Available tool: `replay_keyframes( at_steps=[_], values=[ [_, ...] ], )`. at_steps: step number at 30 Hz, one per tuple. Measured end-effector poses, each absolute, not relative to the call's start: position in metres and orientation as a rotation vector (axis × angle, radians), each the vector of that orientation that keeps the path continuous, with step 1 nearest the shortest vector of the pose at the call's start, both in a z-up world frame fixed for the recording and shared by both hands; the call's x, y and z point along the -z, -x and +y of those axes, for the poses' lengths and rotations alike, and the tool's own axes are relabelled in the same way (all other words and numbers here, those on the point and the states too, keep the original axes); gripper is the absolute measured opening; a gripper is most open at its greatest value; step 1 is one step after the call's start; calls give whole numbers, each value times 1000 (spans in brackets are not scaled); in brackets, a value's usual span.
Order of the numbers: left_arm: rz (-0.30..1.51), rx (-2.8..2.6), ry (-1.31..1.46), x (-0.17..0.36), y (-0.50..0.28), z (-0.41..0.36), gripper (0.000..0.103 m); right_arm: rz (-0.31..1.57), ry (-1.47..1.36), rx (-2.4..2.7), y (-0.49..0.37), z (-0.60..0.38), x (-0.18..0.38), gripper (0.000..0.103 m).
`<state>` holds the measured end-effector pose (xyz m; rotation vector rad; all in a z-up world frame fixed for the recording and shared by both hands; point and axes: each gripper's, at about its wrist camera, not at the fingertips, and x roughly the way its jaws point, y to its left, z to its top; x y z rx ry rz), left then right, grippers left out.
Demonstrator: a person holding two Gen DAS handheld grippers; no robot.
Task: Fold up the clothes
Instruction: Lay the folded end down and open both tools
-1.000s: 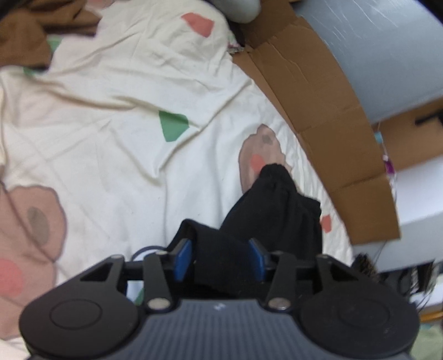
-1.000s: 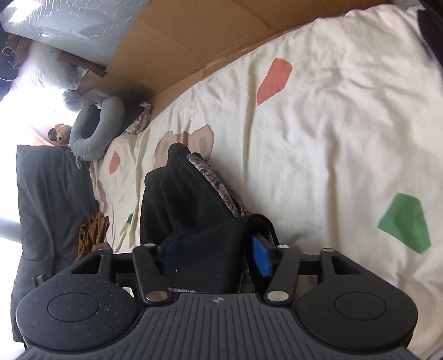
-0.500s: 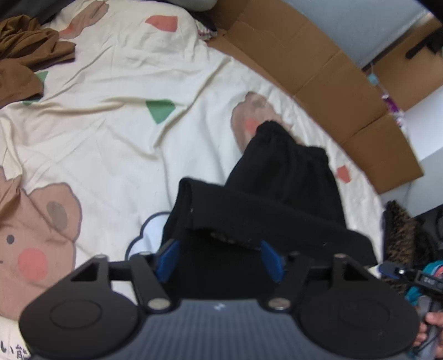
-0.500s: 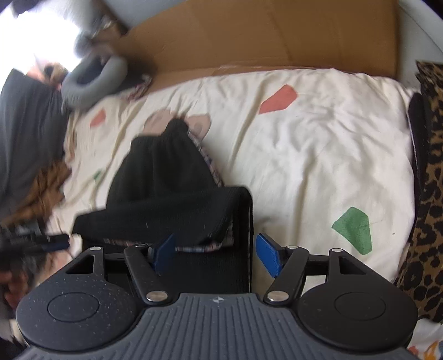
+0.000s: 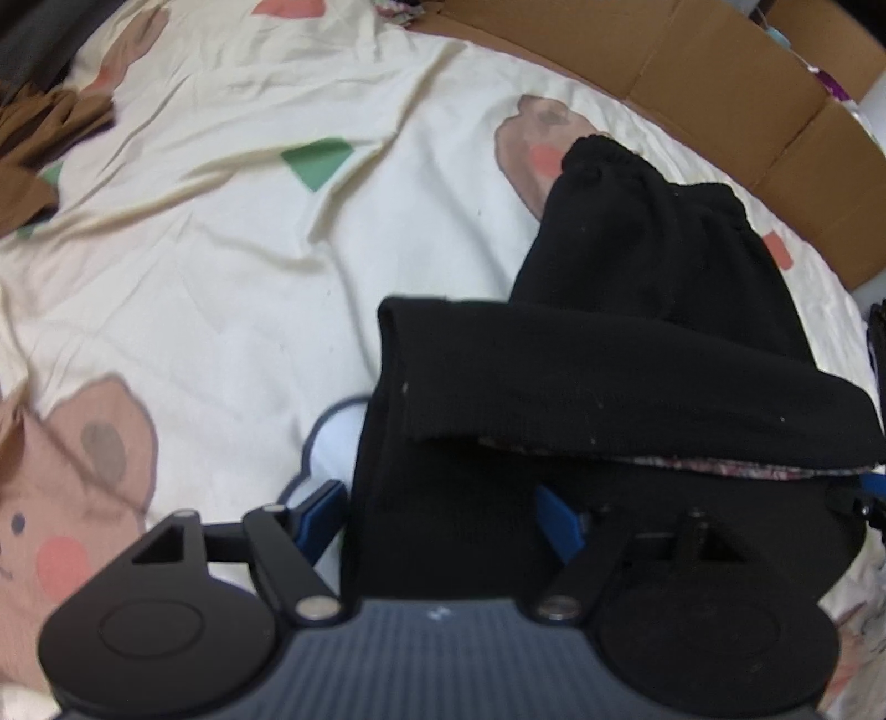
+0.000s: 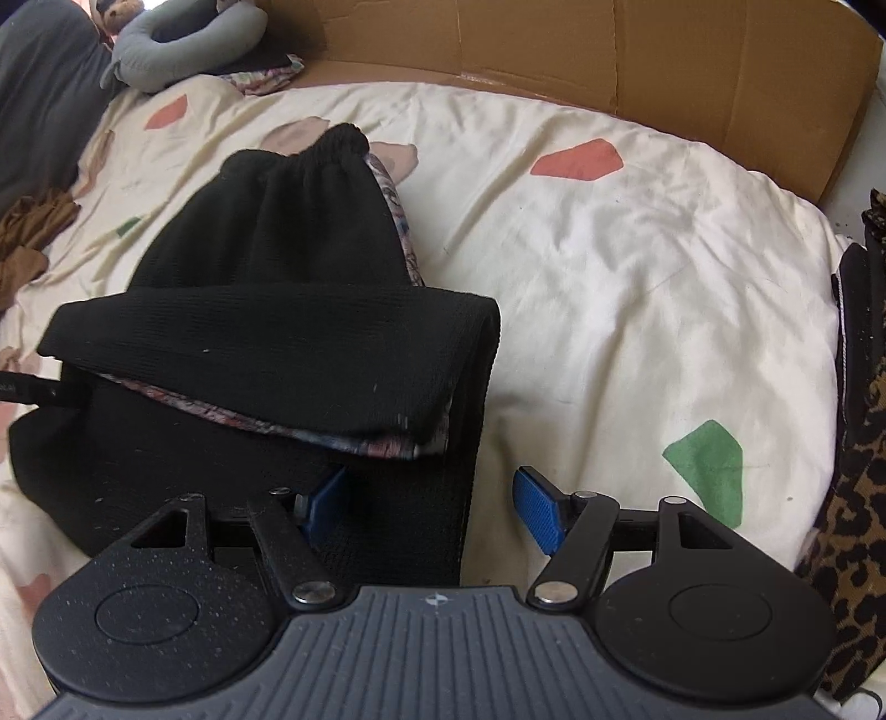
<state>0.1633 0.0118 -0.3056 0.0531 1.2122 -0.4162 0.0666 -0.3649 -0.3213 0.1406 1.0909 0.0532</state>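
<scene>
We are working over the cream bedsheet point(image 6: 637, 277), where the black garment point(image 6: 260, 338) is lying folded over itself near the sheet's middle, its gathered waistband toward the cardboard-lined far edge. Our left gripper point(image 5: 443, 515) is opening, jaws straddling the cloth without pressing. Our right gripper point(image 6: 429, 509) is standing released, the garment's edge between its pads.

Home bedroom. Bed covered by cream sheet point(image 6: 637, 266) printed with cartoon bears and red and green shapes. Flattened cardboard point(image 6: 609, 50) propped along far edge of bed. Grey neck pillow point(image 6: 188, 41) near bed's far corner. Loose clothes around: brown garment point(image 5: 39, 144) crumpled at one side, leopard-print fabric point(image 6: 847, 498) at other, black garment point(image 6: 266, 310) on sheet.
</scene>
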Motion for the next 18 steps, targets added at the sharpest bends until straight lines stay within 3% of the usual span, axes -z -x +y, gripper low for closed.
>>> replay_keyframes(
  at_steps=[18],
  values=[
    [1154, 406, -75, 292, -223, -9, 79, 1013, -115, -25, -122, -366, 323, 70]
  ],
)
